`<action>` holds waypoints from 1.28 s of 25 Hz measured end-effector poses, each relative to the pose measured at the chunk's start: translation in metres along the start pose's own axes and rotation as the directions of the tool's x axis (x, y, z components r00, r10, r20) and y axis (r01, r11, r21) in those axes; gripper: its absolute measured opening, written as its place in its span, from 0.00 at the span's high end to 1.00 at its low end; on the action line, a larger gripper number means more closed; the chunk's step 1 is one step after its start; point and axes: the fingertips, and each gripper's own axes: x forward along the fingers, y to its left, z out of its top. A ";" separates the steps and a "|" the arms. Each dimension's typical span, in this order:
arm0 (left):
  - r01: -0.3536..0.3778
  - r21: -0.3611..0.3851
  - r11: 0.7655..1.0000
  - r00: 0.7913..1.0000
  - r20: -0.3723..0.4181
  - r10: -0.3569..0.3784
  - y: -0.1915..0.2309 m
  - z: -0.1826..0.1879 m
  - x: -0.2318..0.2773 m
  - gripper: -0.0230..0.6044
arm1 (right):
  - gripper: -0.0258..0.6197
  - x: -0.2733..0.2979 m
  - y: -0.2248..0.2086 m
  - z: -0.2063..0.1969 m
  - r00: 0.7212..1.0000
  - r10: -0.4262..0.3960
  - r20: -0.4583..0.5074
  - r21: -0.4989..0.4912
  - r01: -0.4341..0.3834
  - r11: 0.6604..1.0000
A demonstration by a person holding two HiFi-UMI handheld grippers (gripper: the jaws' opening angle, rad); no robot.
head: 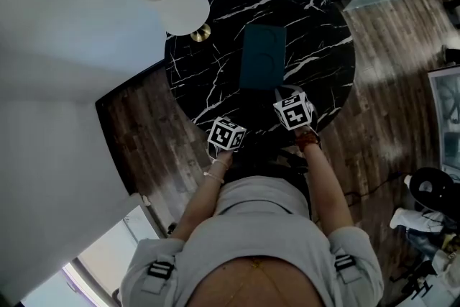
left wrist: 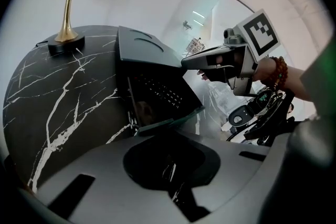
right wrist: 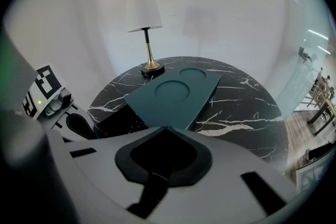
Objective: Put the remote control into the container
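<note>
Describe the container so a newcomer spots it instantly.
Find the round black marble table with white veins. Near its middle sits the container, a flat rectangular box whose lid the right hand-held gripper holds tilted up. Its dark teal colour and the lid's two round recesses set it apart from the neighbouring white-shaded lamp on a brass stem.

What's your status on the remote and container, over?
Right gripper shut on lid, holding it tilted up. Left gripper shut, looks empty. Remote seems inside container, under lid. Lamp stands clear behind.
</note>
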 end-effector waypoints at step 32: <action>0.034 0.037 0.999 0.999 0.010 -0.034 0.020 0.060 0.025 0.96 | 0.94 0.000 0.002 0.002 0.998 0.029 -0.054 -0.025 -0.030 0.999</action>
